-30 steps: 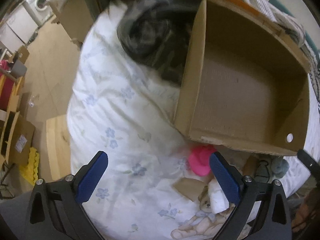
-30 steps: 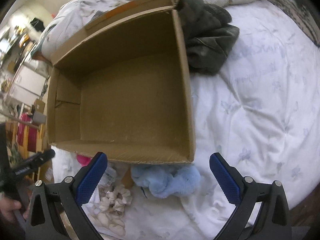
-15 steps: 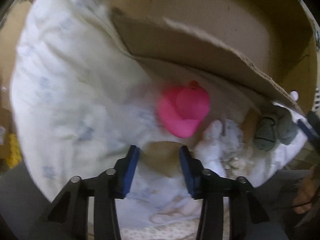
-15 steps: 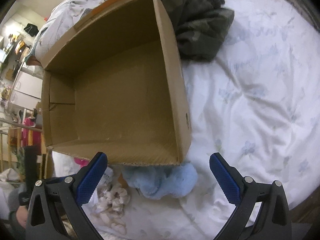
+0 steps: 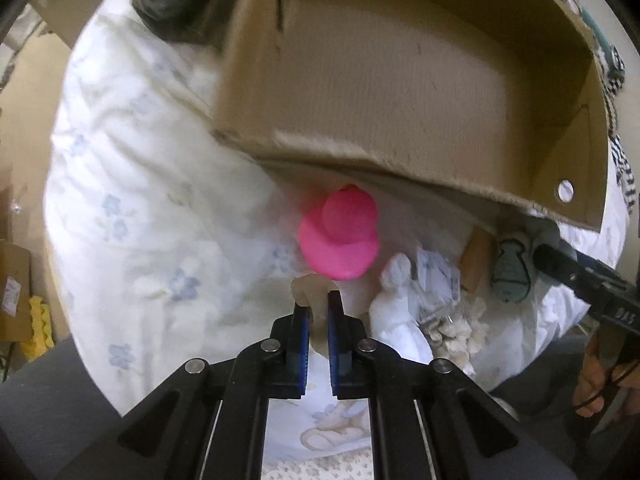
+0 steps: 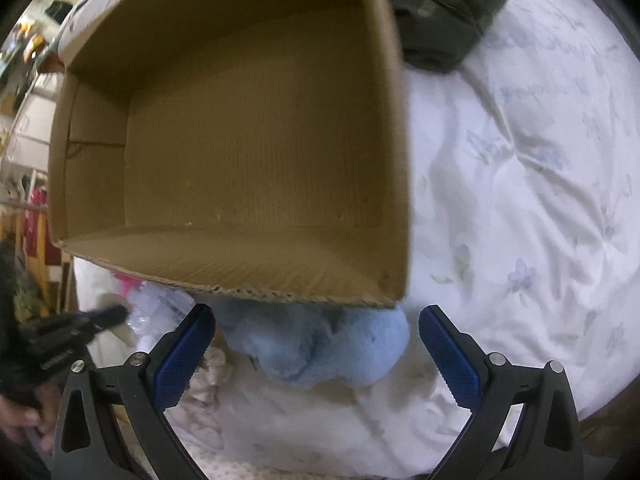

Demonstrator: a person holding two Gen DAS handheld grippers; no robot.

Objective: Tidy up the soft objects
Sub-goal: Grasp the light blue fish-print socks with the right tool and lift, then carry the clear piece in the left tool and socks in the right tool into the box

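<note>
In the left wrist view my left gripper [image 5: 316, 300] points down at the bed and is shut on a small beige soft toy [image 5: 310, 284]. A pink soft toy [image 5: 340, 240] lies just beyond it, against the near wall of the empty cardboard box [image 5: 400, 168]. A white plush [image 5: 396, 312] and a grey-green fish plush [image 5: 512, 276] lie to the right. In the right wrist view my right gripper [image 6: 318, 356] is open, its blue pads [image 6: 188, 356] on either side of a fluffy light-blue toy [image 6: 320, 348] that is partly tucked under the box [image 6: 240, 288]. The pads do not touch it.
A white flowered quilt [image 6: 520, 200] covers the bed. A dark green garment [image 6: 440, 12] lies beyond the box's far corner. A finger of the right gripper [image 5: 560, 264] reaches in at the right of the left wrist view. Boxes and floor [image 5: 24, 300] lie off the bed's left edge.
My left gripper has come down to the toys and gone from wide open to shut on the beige toy. My right gripper has sunk toward the blue toy and stayed open.
</note>
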